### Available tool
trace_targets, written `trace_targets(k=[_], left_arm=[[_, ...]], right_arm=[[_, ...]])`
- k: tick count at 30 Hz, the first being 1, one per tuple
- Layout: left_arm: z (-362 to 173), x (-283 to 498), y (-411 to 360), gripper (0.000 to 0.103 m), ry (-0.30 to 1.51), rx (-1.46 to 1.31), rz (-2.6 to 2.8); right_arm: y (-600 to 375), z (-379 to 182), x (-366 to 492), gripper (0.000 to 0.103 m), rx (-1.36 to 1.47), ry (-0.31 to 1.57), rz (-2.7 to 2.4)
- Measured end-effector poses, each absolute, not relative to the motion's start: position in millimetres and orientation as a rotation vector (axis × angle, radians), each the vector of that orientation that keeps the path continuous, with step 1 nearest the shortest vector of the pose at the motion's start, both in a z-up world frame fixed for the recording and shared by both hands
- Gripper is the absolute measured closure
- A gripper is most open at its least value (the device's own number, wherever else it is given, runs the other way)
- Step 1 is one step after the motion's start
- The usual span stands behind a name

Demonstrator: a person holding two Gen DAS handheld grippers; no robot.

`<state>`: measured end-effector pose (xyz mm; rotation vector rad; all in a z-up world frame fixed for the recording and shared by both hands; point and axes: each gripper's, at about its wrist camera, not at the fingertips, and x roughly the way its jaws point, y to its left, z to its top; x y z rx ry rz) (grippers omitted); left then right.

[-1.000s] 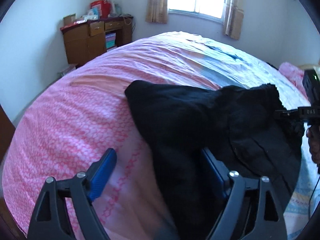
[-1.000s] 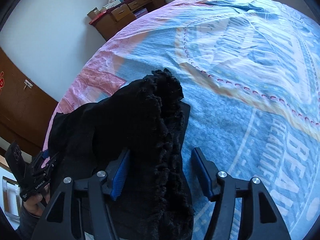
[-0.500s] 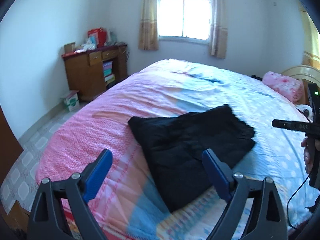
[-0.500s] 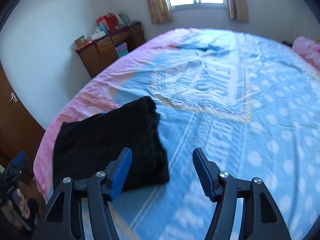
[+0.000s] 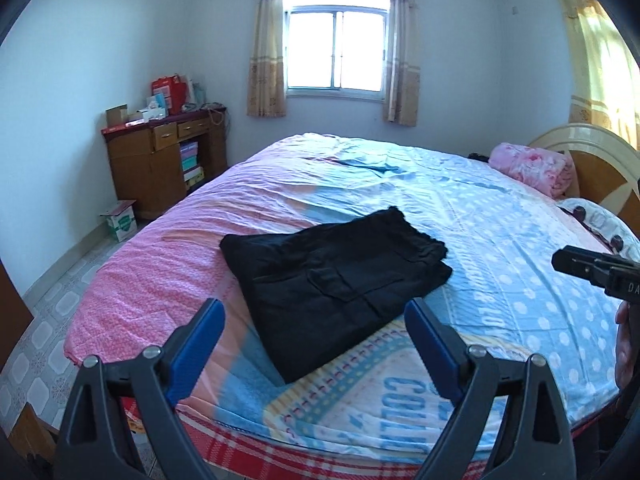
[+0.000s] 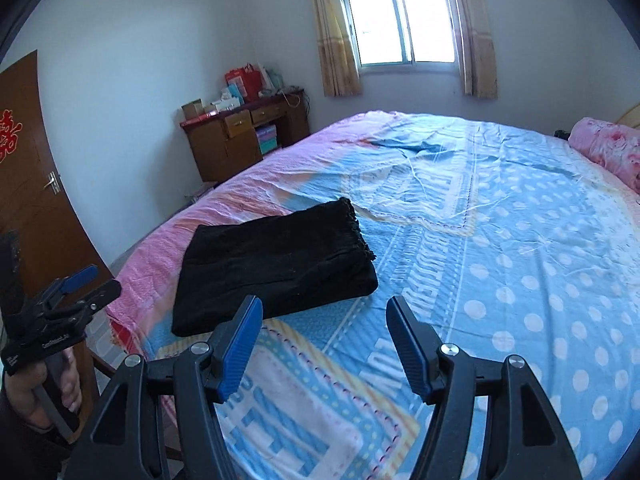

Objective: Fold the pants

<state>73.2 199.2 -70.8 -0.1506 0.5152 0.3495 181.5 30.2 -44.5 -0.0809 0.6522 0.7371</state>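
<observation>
Left gripper [image 5: 314, 344] hangs open, apart from the folded pants [image 5: 332, 280].

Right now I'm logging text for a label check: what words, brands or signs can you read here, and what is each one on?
"COLL", cut off: bed sheet.
"DA", cut off: right tool.
Red Chinese sign, partly cut by the frame edge: door.
Small white print, blurred: left tool.
Large pale letters mid-sheet, stretched, not readable.
Print on the red bag and floor box: too small.
Pants: none.
</observation>
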Motion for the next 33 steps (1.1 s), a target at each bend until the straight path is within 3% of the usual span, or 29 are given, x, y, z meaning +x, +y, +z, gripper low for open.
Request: trace_targets(k=[33], left_arm=[[-56.6, 48.2, 178.4, 0.004, 0.466, -0.148, 0.295]], right_arm=[[23.0, -36.1, 110.2, 0.037, -0.086, 0.582, 0.715]])
